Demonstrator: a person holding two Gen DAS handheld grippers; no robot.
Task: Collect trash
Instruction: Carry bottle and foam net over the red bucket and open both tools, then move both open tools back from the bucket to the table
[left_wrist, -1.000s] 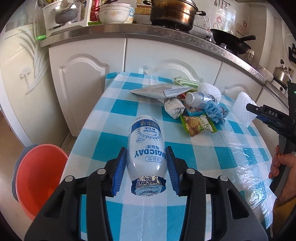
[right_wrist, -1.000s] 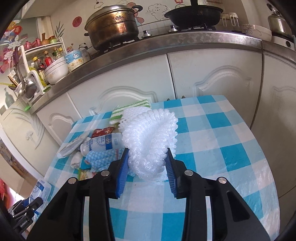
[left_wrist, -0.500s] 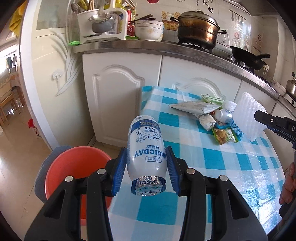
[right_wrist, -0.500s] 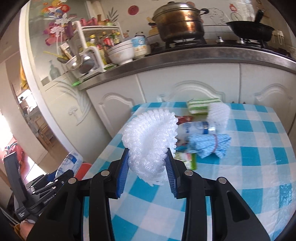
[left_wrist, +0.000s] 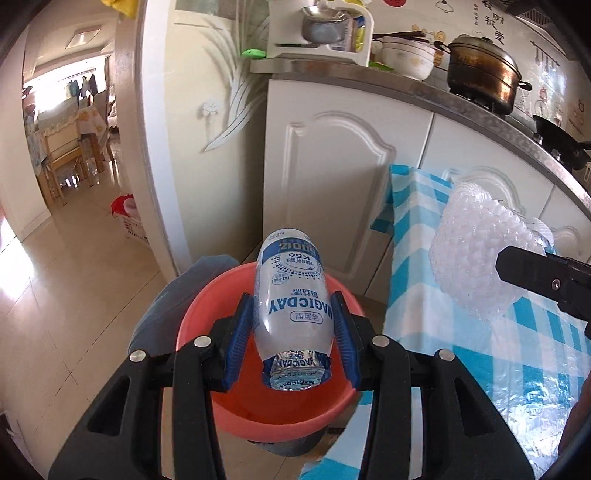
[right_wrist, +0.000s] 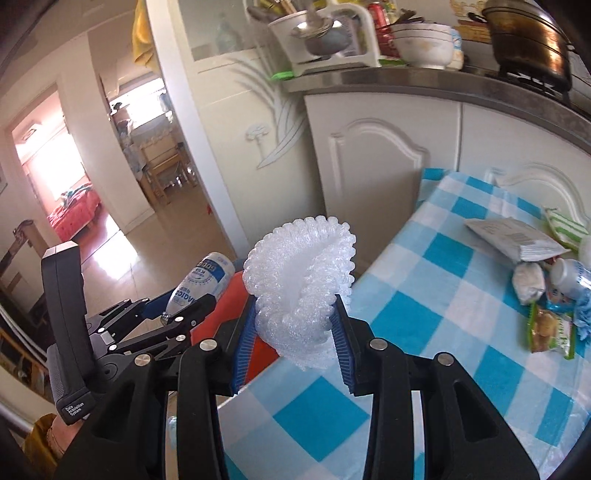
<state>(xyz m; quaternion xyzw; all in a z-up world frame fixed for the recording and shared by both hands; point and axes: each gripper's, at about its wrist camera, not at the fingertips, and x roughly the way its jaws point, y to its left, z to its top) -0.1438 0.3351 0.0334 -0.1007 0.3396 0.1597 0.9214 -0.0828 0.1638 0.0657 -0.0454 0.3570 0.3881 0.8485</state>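
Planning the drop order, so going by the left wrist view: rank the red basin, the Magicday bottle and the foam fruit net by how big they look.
1. red basin, largest by far.
2. Magicday bottle and foam fruit net look about alike; the bottle sits closer to the camera, so I will not rank them.

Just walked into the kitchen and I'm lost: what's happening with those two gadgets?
A person is clearing trash off the checked table. The left hand-held gripper clamps an empty plastic bottle over the orange bucket on the floor. The right hand-held gripper grips a white foam net at the table's edge. More wrappers lie on the table.
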